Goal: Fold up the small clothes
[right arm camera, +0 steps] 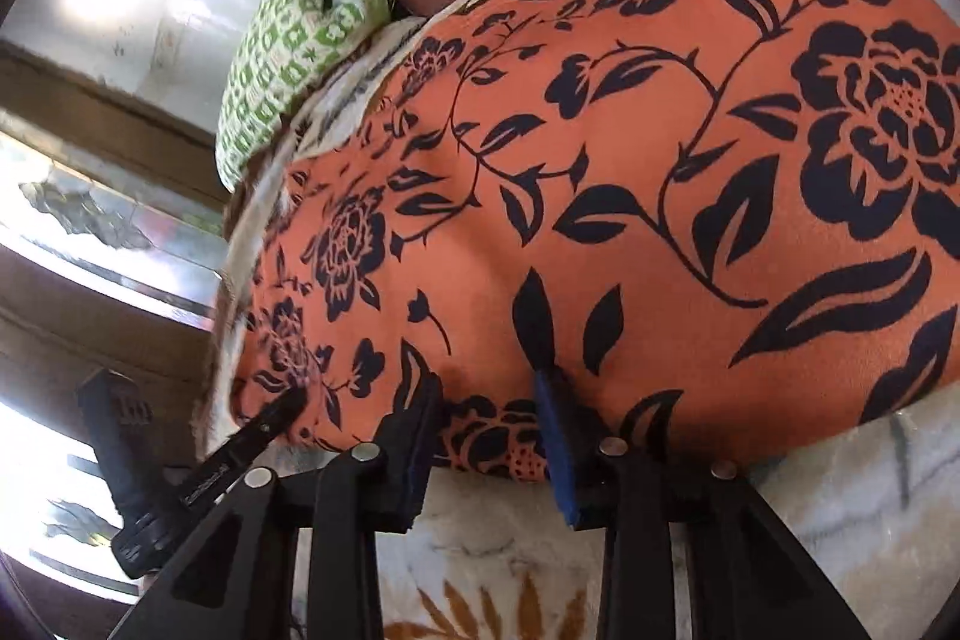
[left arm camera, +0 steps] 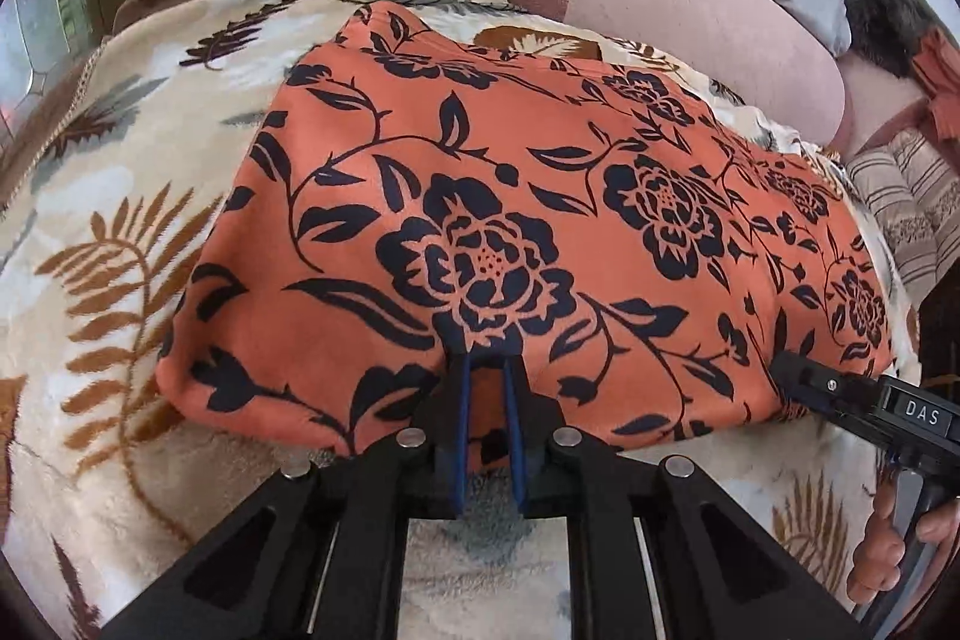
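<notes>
I see a soft, light orange floral cloth [left arm camera: 510, 196] on a bed blanket [left arm camera: 90, 220]; my left tongs [left arm camera: 487, 370] pinch its near hem, my right tongs [right arm camera: 486, 394] straddle it half-open.

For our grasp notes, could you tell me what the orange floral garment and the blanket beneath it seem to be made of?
Orange floral garment: probably a thin, smooth woven fabric with a matte finish; it drapes in soft ripples. Blanket: plush fleece by its look; fuzzy pile blurs the leaf print.

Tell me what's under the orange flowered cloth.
The orange flowered cloth lies on a cream leaf-print blanket, which shows all round its edges. Whatever sits directly beneath its middle is covered and cannot be seen.
</notes>
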`<state>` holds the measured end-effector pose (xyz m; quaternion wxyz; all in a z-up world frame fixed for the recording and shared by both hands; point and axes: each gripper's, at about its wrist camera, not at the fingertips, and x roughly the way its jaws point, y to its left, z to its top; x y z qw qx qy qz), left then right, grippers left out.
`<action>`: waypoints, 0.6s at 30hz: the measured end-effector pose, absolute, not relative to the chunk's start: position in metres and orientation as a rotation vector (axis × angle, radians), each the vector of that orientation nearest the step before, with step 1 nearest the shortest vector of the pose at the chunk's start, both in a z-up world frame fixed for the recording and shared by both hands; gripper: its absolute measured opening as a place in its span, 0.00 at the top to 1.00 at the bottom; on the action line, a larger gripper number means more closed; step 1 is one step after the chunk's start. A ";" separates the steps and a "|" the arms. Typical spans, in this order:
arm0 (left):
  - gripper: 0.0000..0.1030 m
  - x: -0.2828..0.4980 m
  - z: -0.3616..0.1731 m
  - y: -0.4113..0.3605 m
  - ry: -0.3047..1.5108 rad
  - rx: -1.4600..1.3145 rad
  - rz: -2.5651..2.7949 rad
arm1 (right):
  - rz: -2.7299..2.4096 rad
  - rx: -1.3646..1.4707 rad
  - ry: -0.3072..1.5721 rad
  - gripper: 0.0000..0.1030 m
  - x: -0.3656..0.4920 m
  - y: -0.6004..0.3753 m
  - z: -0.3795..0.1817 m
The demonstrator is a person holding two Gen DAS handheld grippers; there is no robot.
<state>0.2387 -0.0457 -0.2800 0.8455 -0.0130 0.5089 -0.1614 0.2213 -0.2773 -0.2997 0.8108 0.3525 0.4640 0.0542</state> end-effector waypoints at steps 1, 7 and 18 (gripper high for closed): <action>0.88 0.239 -0.280 -0.045 1.075 -0.030 -0.335 | 0.100 0.725 0.994 0.65 0.221 -0.274 -0.298; 0.87 0.230 -0.261 -0.039 1.033 -0.076 -0.293 | 0.047 0.549 1.020 0.63 0.237 -0.250 -0.275; 0.22 0.240 -0.234 -0.038 0.861 0.037 -0.205 | -0.041 0.540 0.726 0.63 0.234 -0.265 -0.224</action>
